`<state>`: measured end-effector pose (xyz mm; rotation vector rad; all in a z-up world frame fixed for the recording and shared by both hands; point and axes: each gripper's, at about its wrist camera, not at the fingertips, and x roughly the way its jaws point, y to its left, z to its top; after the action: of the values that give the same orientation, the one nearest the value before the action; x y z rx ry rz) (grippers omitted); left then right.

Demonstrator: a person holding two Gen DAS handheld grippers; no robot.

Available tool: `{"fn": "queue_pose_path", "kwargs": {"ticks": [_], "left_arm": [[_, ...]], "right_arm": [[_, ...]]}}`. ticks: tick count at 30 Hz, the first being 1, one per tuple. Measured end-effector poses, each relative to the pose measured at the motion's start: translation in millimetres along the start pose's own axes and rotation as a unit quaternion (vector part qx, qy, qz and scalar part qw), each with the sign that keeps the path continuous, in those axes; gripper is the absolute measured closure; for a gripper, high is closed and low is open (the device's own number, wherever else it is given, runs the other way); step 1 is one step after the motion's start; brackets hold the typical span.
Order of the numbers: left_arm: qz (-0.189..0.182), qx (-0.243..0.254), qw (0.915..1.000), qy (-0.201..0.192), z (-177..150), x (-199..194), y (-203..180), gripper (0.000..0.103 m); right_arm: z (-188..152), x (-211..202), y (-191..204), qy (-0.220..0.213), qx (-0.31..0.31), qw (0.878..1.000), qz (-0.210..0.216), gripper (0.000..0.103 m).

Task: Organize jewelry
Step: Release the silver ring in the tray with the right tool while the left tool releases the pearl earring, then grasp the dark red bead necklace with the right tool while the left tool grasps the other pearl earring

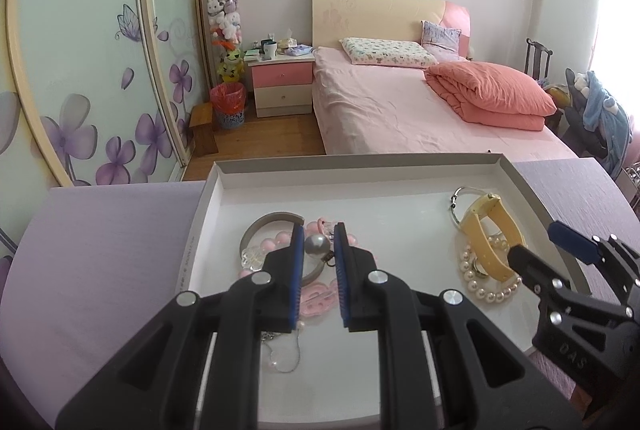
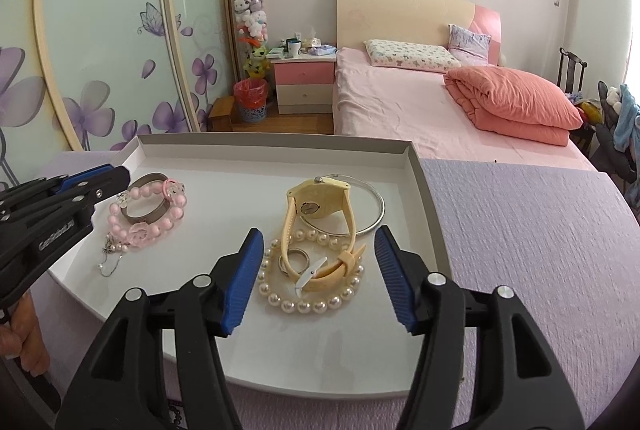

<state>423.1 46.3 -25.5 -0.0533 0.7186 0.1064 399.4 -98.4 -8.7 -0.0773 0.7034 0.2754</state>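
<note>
Room: a bedroom with a pink bed [image 2: 420, 102]; I am working at a table under a lilac cloth [image 2: 520, 230] at its foot.
Surface: a shallow white tray [image 2: 280, 146] lies on the cloth, and all the jewelry I can see is inside it.
Left pile: a pink bead bracelet [image 2: 168, 224], a grey bangle [image 2: 150, 216] and a thin chain [image 2: 110, 266] lie tangled near the tray's left side.
Right pile: a yellow watch [image 2: 320, 208] stands over a pearl bracelet [image 2: 304, 304], a ring [image 2: 298, 258] and a silver bangle [image 2: 370, 222], all touching.
Progress: I judge the sorting about done, two groups in the tray and nothing left on the cloth that I can see; some tidying inside the piles may remain.
Left gripper [image 1: 318, 230]: nearly pressed together, and a grey pearl bead [image 1: 317, 245] with a small clasp sits in the narrow gap; I judge it pinched, over the left pile.
Right gripper [image 2: 320, 234]: spread wide around the watch and pearls, pads clear of both, holding nothing.
</note>
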Motion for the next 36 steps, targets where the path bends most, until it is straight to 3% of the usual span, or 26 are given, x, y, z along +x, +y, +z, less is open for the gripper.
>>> {"fn": "queue_pose_path", "kwargs": {"ticks": [3,7,10,17,26,36], "left_arm": [[0.001,-0.01,0.9999,0.005,1.3,2.2,1.3,0.087],[0.0,-0.022,0.9997,0.004,2.5,-0.5,7.1,0.068],[0.004,-0.025,0.9997,0.001,1.6,-7.9,12.5,0.066],[0.018,-0.043,0.9988,-0.016,-8.7,-45.9,37.9,0.05],[0.031,-0.045,0.998,-0.03,-51.9,-106.1,67.5,0.04],[0.018,-0.058,0.9979,-0.022,-95.9,-148.8,87.2,0.033]], "right_arm": [[-2.6,-4.0,-0.3,0.0,0.001,1.0,0.003,0.043],[-6.4,-9.2,-2.9,0.0,0.003,1.0,0.004,0.043],[-8.8,-15.9,-4.4,0.0,0.006,1.0,0.007,0.043],[-18.1,-39.2,-5.3,-0.005,0.017,1.0,0.018,0.043],[-47.3,-70.5,4.4,0.006,0.02,0.998,0.054,0.043],[-80.4,-74.8,37.3,0.051,-0.001,0.995,0.084,0.029]]}}
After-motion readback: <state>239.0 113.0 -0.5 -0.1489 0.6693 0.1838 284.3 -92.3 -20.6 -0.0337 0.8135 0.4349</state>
